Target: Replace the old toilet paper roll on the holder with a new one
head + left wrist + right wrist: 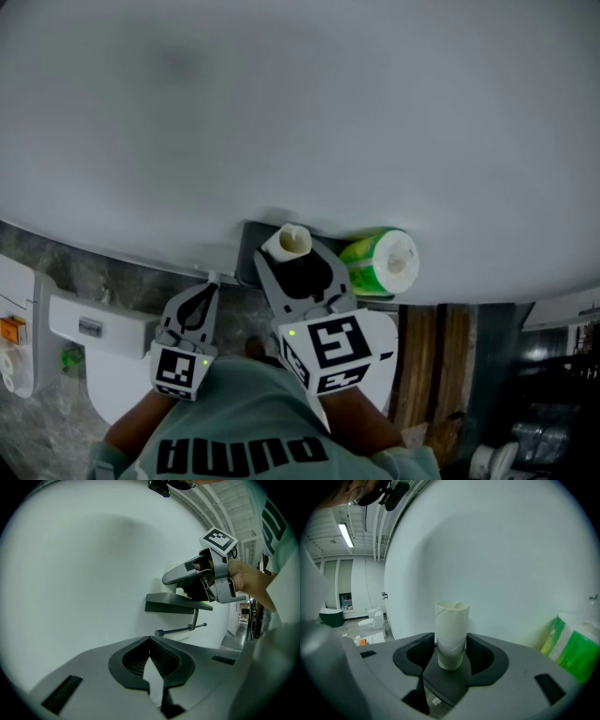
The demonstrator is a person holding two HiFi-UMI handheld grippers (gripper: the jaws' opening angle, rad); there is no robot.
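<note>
Right gripper [451, 649] pinches empty cardboard tube [451, 620] low: light, thin, probably crushes easily. Left gripper [150, 639] closed, empty. New roll [380, 262], right end of holder shelf [171, 603]: likely soft, grip across sides.

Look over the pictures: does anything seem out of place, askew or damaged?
Nothing looks damaged or spilled. The odd part is the holder's bar, which is bare: the empty tube is upright in the right gripper, and the new roll, in green wrap, sits on the shelf.

Two tools [208, 283] [298, 267] — one tube [292, 242], one wrapped roll [380, 262], one holder [176, 603].
</note>
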